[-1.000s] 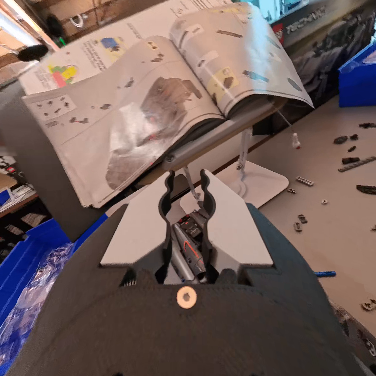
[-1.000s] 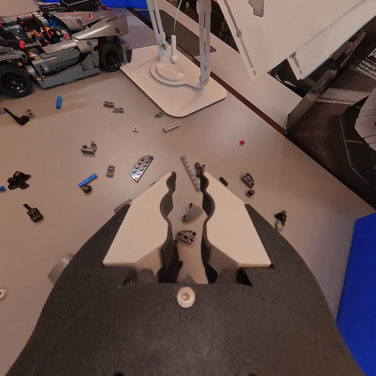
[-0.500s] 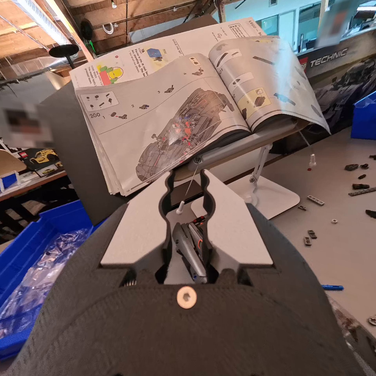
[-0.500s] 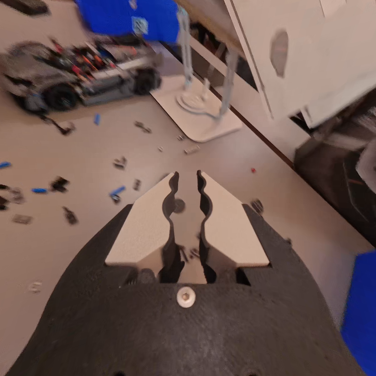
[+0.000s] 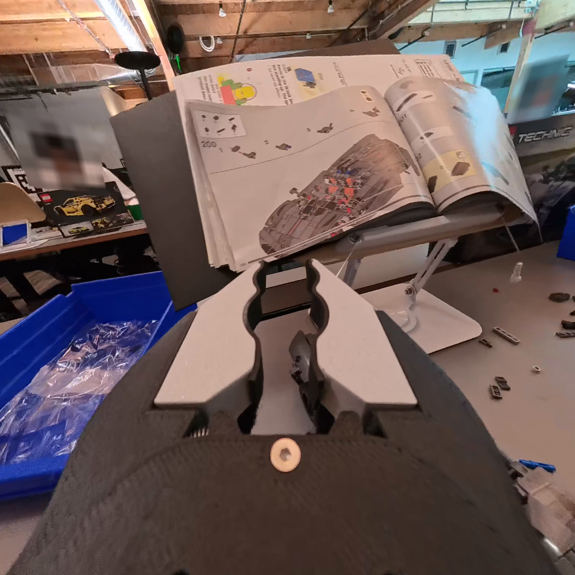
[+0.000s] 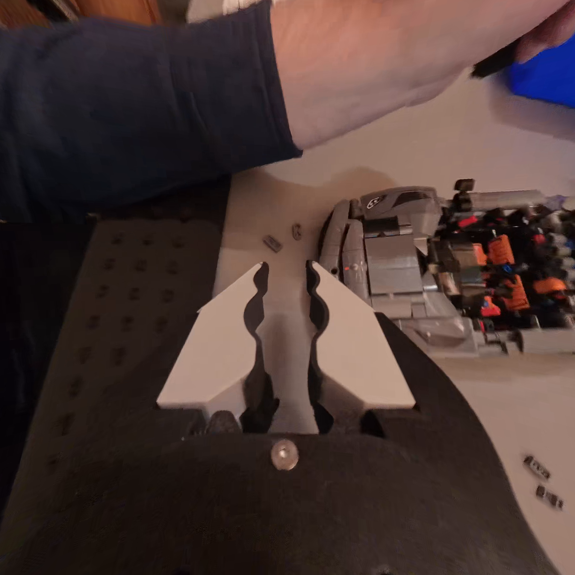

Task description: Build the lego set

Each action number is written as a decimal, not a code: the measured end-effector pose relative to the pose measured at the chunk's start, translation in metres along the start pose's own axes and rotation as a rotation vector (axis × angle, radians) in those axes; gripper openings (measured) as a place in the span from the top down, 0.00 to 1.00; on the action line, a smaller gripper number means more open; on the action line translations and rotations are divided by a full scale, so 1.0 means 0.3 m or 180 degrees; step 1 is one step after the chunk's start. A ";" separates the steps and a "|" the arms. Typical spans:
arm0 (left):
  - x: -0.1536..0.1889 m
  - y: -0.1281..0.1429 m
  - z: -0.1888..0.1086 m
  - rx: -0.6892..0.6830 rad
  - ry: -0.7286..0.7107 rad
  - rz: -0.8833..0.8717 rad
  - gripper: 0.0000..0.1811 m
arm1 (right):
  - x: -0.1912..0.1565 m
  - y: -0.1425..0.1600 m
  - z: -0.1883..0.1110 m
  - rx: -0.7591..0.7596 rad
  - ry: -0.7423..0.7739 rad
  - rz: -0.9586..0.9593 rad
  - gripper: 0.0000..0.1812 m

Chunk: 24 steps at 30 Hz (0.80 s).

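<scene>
Right tool [image 6: 284,267], empty and parted, has swung from loose parts to beside the car model [image 6: 435,273]; piece search unfinished.

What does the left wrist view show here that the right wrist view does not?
Only the left wrist view: the open manual on its stand, and a blue bin holding plastic bags. Only the right wrist view: a person's arm in a dark sleeve and a perforated black surface. Both show the table with loose pieces and part of the grey car.
</scene>
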<state>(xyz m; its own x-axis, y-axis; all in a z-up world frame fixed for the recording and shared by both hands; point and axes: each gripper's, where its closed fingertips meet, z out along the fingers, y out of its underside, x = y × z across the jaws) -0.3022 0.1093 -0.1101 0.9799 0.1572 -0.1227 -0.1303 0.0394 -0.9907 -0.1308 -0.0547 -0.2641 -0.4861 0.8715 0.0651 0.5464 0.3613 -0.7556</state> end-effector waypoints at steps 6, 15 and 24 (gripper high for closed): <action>-0.044 0.021 -0.005 -0.0005 -0.0104 -0.0025 0.87 | -0.001 -0.022 0.157 -0.0247 -0.0044 -0.0043 0.88; -0.064 0.028 -0.010 0.0005 -0.0149 -0.0007 0.87 | 0.034 -0.011 0.218 -0.0584 0.0285 -0.0166 0.95; -0.044 0.017 -0.007 0.0033 -0.0093 0.0024 0.87 | 0.036 0.019 0.238 -0.0890 0.0195 -0.0070 0.90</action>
<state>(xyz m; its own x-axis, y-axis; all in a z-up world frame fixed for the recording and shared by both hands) -0.3154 0.1053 -0.1135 0.9741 0.1863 -0.1282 -0.1394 0.0481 -0.9891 -0.1817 -0.0669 -0.3143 -0.4626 0.8777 0.1251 0.7071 0.4504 -0.5452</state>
